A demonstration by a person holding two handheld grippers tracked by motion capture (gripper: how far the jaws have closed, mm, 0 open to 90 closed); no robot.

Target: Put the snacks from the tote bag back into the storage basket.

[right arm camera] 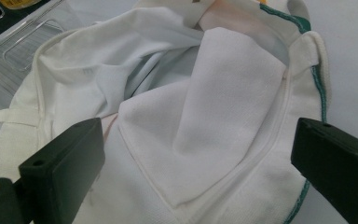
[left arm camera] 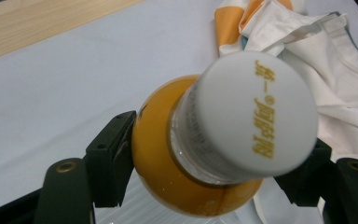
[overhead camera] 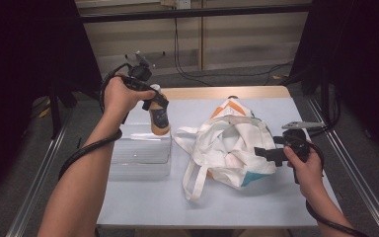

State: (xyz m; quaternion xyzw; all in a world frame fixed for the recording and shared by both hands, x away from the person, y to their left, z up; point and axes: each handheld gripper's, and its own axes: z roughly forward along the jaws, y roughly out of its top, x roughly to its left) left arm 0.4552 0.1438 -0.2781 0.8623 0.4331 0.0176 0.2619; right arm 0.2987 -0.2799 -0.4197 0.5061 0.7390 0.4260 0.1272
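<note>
Bottle (left arm camera: 191, 154) of orange drink (white cap toward the camera riding on the tool) sits pinched between the black jaws of the left gripper (overhead camera: 154, 104), held up over the clear plastic box (overhead camera: 140, 157) at the left of the table (overhead camera: 153, 207). The white tote bag (overhead camera: 232, 143) lies crumpled beside that box, well apart from the bottle. The right gripper (right arm camera: 200, 177) hangs low at the bag's near edge, jaws spread wide with the cloth lying between them, pads pressing on nothing.
</note>
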